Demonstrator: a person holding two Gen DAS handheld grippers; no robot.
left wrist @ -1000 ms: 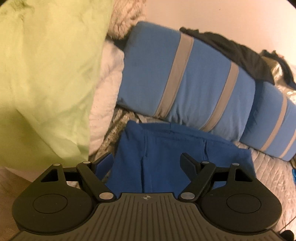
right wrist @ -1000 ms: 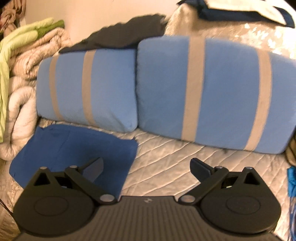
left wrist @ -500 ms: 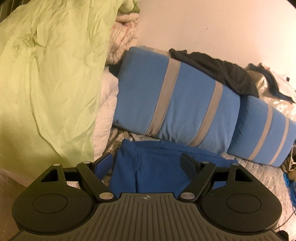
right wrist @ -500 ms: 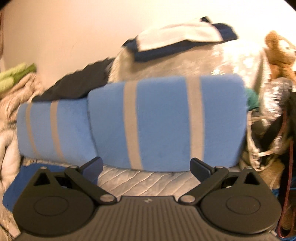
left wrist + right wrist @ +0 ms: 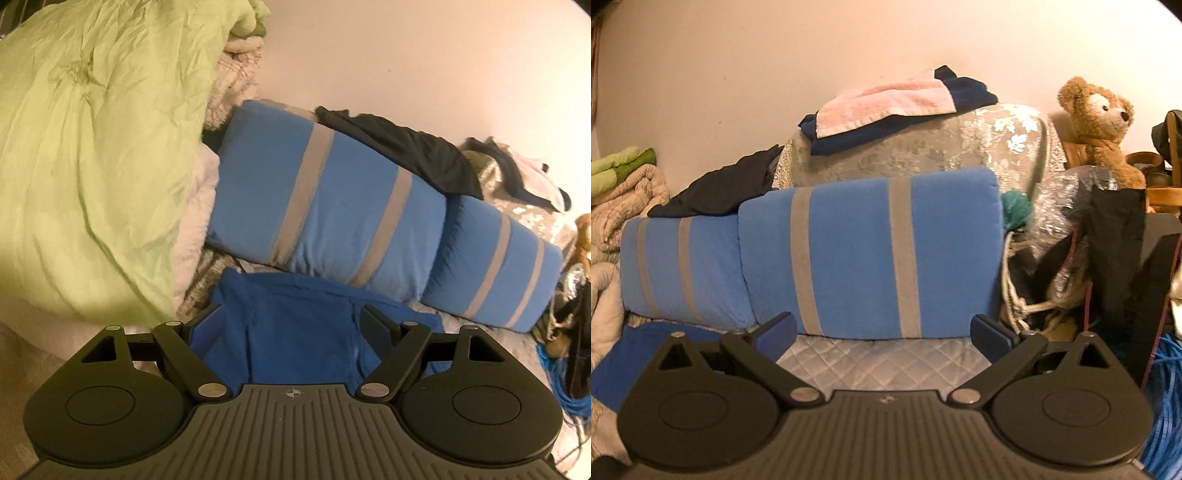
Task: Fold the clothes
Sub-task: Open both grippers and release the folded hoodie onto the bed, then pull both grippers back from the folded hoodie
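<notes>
A dark blue garment (image 5: 295,332) lies flattened on the quilted bed, just in front of the striped blue pillows. My left gripper (image 5: 290,325) hovers over its near part, open, with nothing between the fingers. In the right wrist view only a corner of the blue garment (image 5: 646,339) shows at the lower left. My right gripper (image 5: 882,334) is open over the bare quilted bedspread (image 5: 882,358), away from the garment and facing the pillows.
Two blue pillows with grey stripes (image 5: 864,254) line the wall, a black garment (image 5: 402,147) draped on them. A green duvet (image 5: 92,147) and pale blankets pile up at left. A teddy bear (image 5: 1104,125), folded pink towel (image 5: 882,103) and blue cable (image 5: 1167,387) sit at right.
Both grippers have tilted upward and drawn back, so more wall shows. The right gripper swung right, away from the blue garment, which now sits at its left edge. Both stayed open.
</notes>
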